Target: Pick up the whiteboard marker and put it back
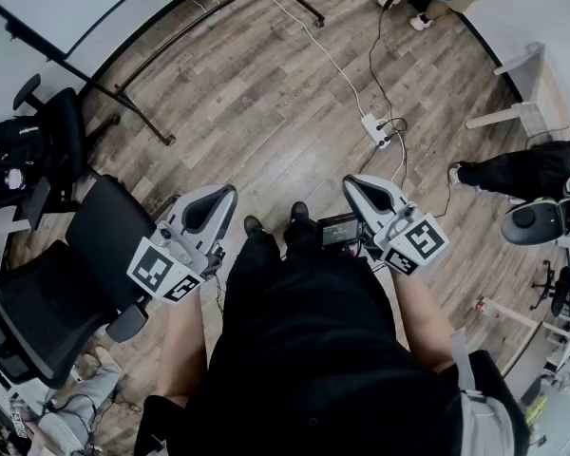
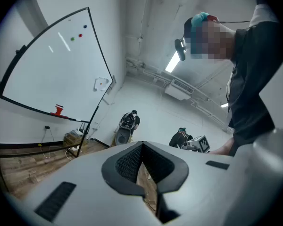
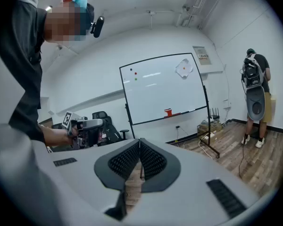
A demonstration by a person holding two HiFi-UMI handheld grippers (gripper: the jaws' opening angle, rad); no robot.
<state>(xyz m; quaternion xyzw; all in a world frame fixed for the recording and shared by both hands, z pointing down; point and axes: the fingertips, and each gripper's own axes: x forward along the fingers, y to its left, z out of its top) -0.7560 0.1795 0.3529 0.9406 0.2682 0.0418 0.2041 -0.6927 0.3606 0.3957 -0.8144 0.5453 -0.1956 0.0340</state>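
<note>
Holding left grey plastic gripper [image 1: 230,191] and right grey plastic gripper [image 1: 350,181] closed, empty, well apart from the black-framed whiteboard [image 3: 160,91]; cannot make out the whiteboard marker there. Could trip on the white floor cable [image 1: 315,38] walking over.

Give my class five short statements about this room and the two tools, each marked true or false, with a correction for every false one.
1. The left tool and the right tool are both shut, with nothing between the jaws. True.
2. The whiteboard is tipped over on its side. False: it stands upright on its frame.
3. A red object sits on the whiteboard's ledge. True.
4. The black office chair is on the person's right. False: it is on the person's left.
5. The floor is grey carpet. False: it is wood planking.
</note>
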